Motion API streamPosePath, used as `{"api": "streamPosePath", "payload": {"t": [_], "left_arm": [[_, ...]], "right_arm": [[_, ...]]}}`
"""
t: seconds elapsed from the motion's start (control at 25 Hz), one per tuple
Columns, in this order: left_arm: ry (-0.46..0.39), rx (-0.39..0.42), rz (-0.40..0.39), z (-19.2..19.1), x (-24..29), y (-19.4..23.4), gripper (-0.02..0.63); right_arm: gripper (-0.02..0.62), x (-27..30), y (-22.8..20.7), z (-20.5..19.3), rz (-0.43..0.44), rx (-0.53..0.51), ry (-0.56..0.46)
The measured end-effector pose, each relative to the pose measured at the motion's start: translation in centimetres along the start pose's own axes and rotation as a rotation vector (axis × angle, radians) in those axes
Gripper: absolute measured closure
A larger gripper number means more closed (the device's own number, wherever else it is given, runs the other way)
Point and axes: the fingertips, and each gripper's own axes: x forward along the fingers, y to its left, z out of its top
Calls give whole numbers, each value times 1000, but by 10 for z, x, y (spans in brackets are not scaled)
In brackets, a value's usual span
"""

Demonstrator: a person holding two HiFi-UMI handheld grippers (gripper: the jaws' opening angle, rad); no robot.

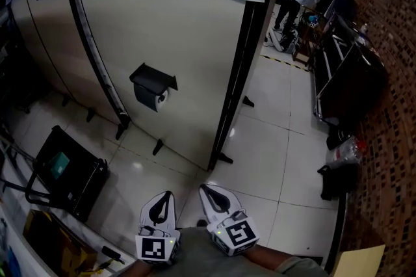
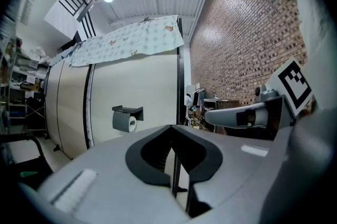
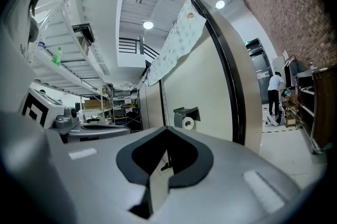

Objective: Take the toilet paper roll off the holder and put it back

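Two closed grippers held low, facing a toilet paper holder across the floor.

Nearest, at the bottom of the head view, the left gripper [image 1: 166, 199] and right gripper [image 1: 208, 191] sit side by side — both pairs of jaws are pressed together with nothing between them. Beyond them lies pale tiled floor [image 1: 260, 158], with a black case [image 1: 68, 171] off to the left. Further on stands a beige partition [image 1: 195, 61]; a black holder [image 1: 153, 77] is fixed to it, and the toilet paper roll [image 1: 160, 97] hangs in it, well apart from both grippers. Judged from this, removal has not begun — the approach is in hand. Next, a gripper must reach the roll, open its jaws and grasp it.
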Motion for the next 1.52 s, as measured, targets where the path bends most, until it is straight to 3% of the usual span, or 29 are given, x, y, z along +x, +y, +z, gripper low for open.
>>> {"api": "streamPosePath", "payload": {"t": [0.2, 0.48, 0.6, 0.92, 1.52], "left_arm": [[8, -5, 20, -2, -1, 1, 598], [20, 32, 17, 0, -7, -7, 598], [-15, 45, 9, 9, -1, -8, 598], [-14, 2, 37, 6, -6, 0, 598], [-15, 15, 42, 3, -12, -5, 600]], "right_arm": [[618, 2, 4, 4, 34, 18, 9], [617, -10, 2, 9, 14, 18, -8], [617, -12, -4, 15, 0, -7, -31], [617, -6, 3, 6, 17, -7, -17], [617, -13, 6, 2, 27, -18, -14]]}}
